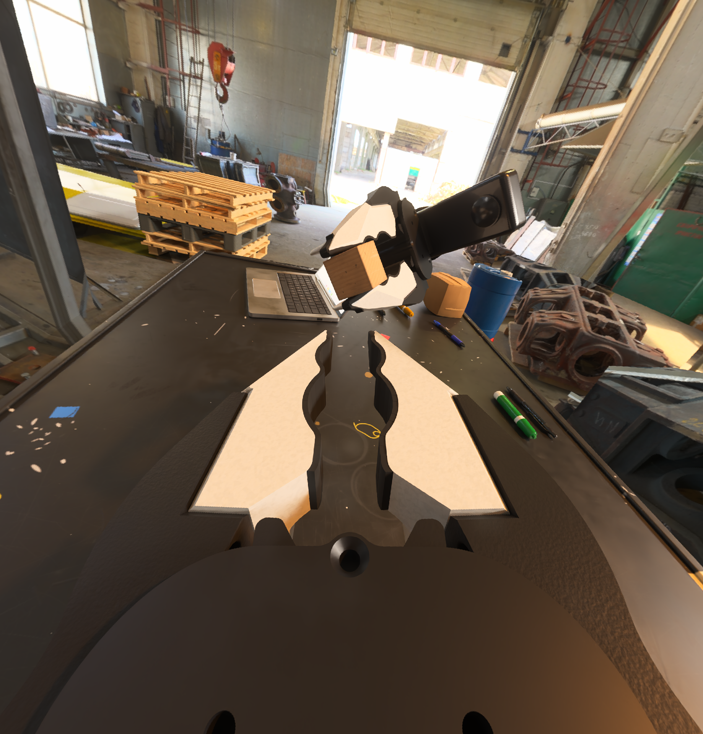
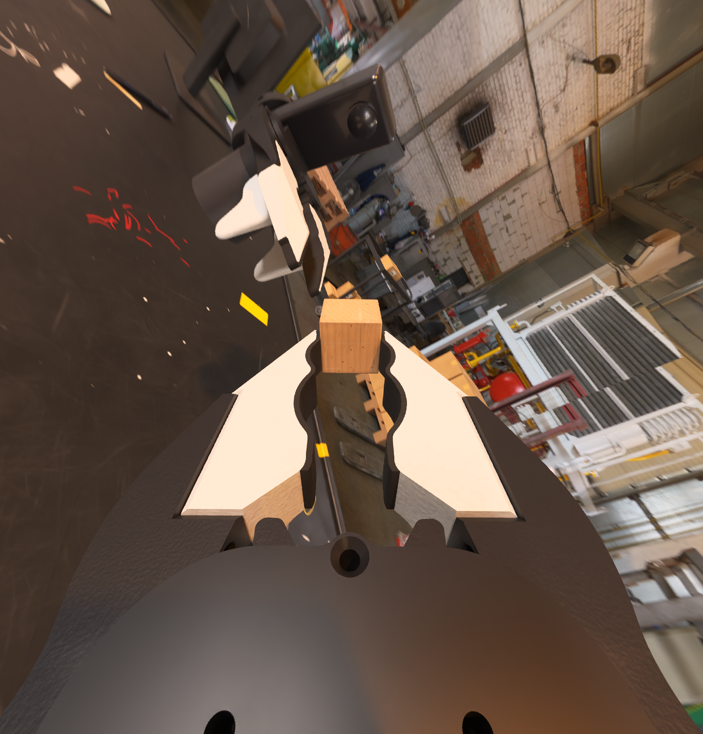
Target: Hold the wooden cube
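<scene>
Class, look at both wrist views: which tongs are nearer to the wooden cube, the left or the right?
Right. The right tongs grip the wooden cube between their tips, off the table. The left tongs stand apart, empty, pointing toward it.

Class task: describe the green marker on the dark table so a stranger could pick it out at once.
Start at the dark table and follow its right edge. The green marker lies there beside a thin black pen. It alone is thick and green, with a white tip and band.
</scene>
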You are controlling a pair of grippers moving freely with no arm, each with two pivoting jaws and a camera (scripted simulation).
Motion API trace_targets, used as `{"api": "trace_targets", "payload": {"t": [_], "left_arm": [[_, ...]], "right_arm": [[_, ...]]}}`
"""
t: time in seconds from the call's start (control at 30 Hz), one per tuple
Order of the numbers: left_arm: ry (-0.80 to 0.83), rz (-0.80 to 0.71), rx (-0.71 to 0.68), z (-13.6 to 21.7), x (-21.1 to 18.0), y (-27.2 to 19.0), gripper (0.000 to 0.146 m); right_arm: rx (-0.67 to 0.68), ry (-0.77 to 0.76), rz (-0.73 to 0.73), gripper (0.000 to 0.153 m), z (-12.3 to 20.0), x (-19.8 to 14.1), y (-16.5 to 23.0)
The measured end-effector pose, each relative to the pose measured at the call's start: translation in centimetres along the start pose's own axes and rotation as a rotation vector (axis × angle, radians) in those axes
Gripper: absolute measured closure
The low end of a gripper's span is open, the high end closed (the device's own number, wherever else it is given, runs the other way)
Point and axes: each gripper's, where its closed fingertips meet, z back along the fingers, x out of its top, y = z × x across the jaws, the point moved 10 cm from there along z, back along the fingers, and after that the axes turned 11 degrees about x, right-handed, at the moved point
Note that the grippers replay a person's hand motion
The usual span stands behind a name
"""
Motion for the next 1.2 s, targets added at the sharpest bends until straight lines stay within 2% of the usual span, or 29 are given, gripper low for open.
{"api": "trace_targets", "payload": {"t": [0.4,1.2], "left_arm": [[-0.089,-0.011,0.034,2.0,1.4,-0.5,0.128],[-0.162,-0.012,0.128,3.8,1.9,0.1,0.128]], "right_arm": [[0.037,-0.222,-0.198,0.125,0.3,0.0,-0.8],[0.03,-0.233,-0.281,0.125,-0.2,-1.2,-1.1]]}}
